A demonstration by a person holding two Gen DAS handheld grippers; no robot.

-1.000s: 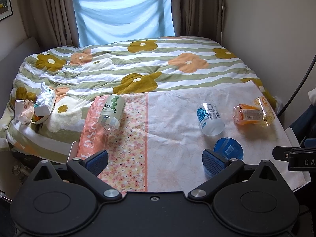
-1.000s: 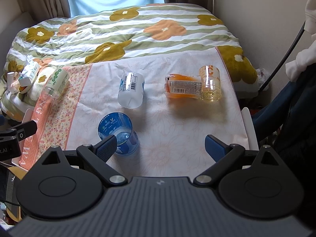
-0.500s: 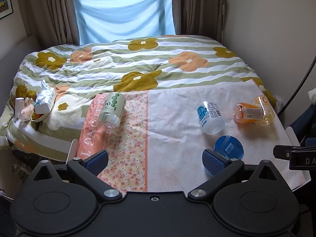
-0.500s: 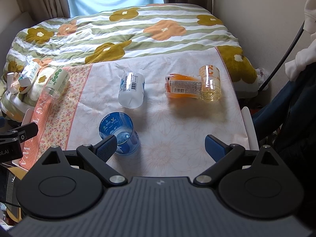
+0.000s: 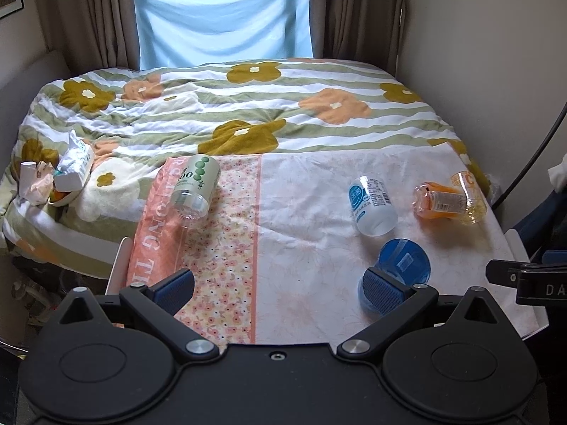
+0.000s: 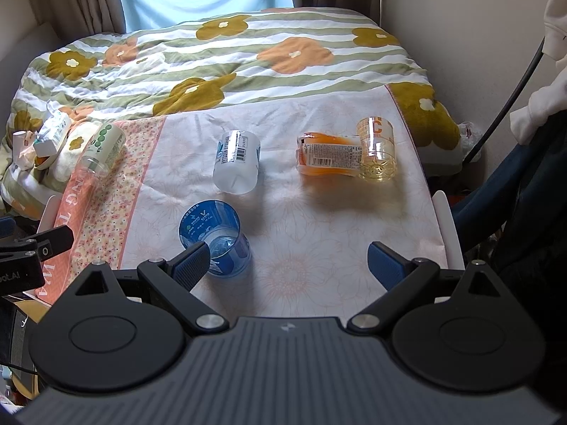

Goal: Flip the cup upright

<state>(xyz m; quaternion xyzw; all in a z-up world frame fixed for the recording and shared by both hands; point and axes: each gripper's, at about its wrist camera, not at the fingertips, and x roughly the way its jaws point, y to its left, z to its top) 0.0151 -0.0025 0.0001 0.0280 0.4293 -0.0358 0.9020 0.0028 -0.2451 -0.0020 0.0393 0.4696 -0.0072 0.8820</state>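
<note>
Meanwhile, little is changed since a second ago: the blue cup (image 6: 214,242) is seen resting on the cloth (image 6: 319,233), seemingly mouth-up, beside the clear cup (image 6: 235,161), while left gripper (image 5: 280,285) and right gripper (image 6: 288,262) are held spread, nothing gripped

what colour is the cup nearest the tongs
Translucent blue with a printed label: the blue cup lies on its side, clearest in the right wrist view.

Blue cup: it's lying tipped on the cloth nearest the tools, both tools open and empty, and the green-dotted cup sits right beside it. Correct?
Not quite. The green-dotted cup lies far off at the cloth's left edge; the white cup is the blue cup's nearest neighbour, as the right wrist view shows. The left tool and right tool are open and empty.
</note>
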